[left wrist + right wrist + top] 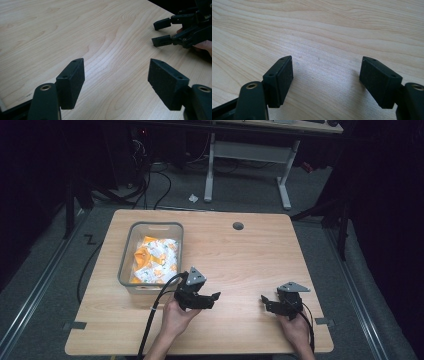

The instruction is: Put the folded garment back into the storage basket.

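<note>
My left gripper [215, 297] rests low over the wooden table [240, 255] near its front edge, pointing right, jaws wide apart with nothing between them. In the left gripper view its own gripper [116, 80] stands open over bare wood, and the right gripper [162, 32] shows at the upper right, held by a hand. My right gripper [263, 301] sits at the front right, pointing left, also open and empty. The right gripper view has its gripper [325, 80] spread above plain wood grain.
A grey plastic bin [126, 265] stands on the table's left half, just behind the left gripper, holding several orange and white packets [155, 260]. A round cable hole [238, 226] lies near the far edge. A black cable [152, 320] trails off the front.
</note>
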